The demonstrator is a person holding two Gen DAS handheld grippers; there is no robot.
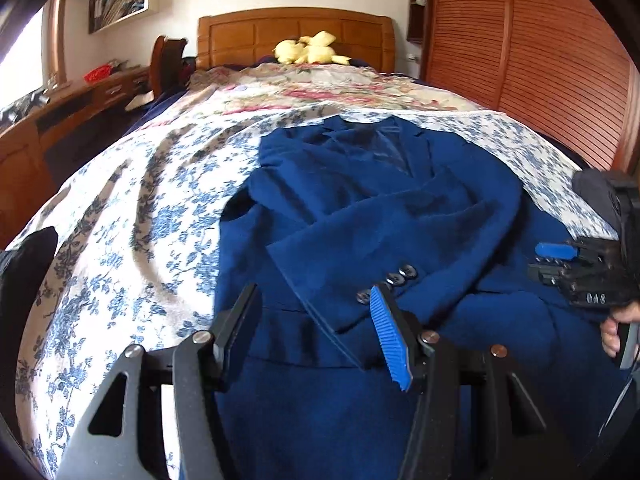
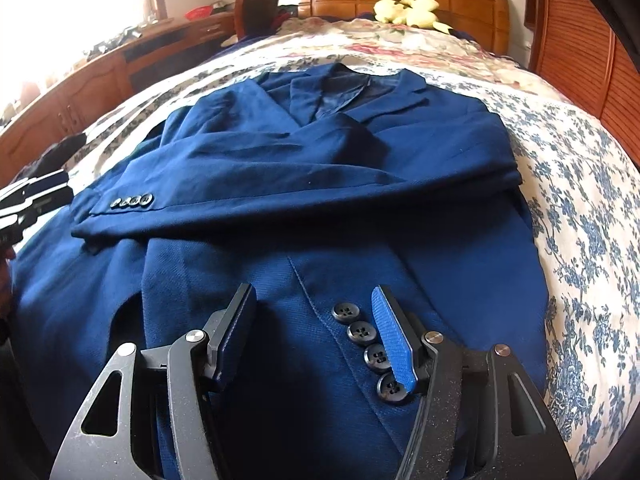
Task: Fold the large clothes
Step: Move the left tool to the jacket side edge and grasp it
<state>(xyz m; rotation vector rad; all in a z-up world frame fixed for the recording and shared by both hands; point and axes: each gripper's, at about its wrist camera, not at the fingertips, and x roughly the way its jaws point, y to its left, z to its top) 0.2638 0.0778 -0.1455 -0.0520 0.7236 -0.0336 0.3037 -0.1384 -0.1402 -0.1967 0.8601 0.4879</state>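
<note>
A dark blue suit jacket (image 1: 380, 208) (image 2: 320, 152) lies face up on the bed, collar toward the headboard, both sleeves folded across its front. My left gripper (image 1: 314, 292) stands open just above the jacket's lower left part, beside a sleeve cuff (image 1: 400, 276) with buttons. My right gripper (image 2: 313, 290) is open too, low over the other sleeve's cuff, whose row of black buttons (image 2: 362, 330) lies by its right finger. No pad presses on cloth. The right gripper (image 1: 576, 276) also shows at the right edge of the left wrist view, the left gripper (image 2: 28, 200) at the left edge of the right wrist view.
The bed has a blue-flowered sheet (image 1: 140, 220), a rose-patterned quilt (image 1: 320, 88) and a wooden headboard (image 1: 296, 32) with a yellow plush toy (image 1: 308, 52). A louvred wooden wardrobe (image 1: 540, 60) stands on the right, a desk (image 1: 80, 96) and chair (image 1: 168, 60) on the left.
</note>
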